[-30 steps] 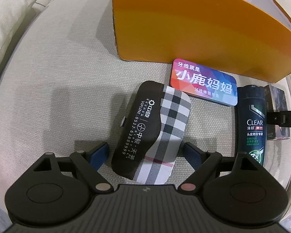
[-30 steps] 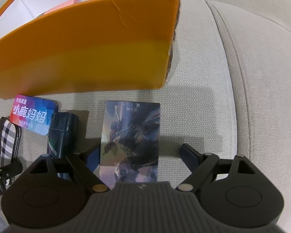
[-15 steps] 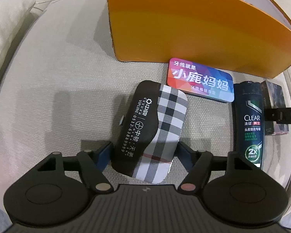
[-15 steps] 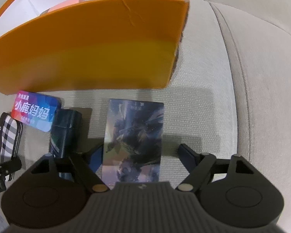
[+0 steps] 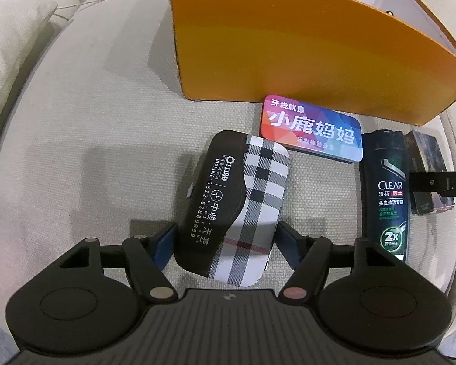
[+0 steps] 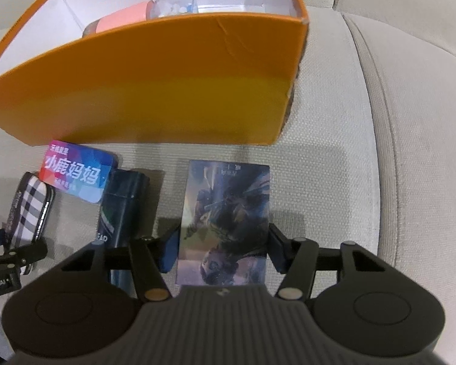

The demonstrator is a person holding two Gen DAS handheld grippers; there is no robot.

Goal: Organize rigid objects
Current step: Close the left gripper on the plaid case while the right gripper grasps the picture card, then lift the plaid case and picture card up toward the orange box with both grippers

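L tool [image 5: 225,240] is clamped on the plaid case [image 5: 234,206], pads on both long sides; case lies flat on the sofa cushion [image 5: 91,140]. R tool [image 6: 223,248] grips the card box [image 6: 225,222], also flat on cushion. Btwn them: shampoo bottle [image 5: 386,194], w/ floss box [image 5: 311,127] just behind it. Orange box [image 6: 155,91] stands behind all, open-topped, pink item [image 6: 121,19] inside.

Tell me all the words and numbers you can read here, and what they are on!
"VIPLINE: 0512-63889999": plaid case
"牙线就是 小鹿妈妈": colourful tin, smaller line blurred
"CLEAR", "2X": dark bottle, small print unreadable
Picture box: too blurred
Orange box: none
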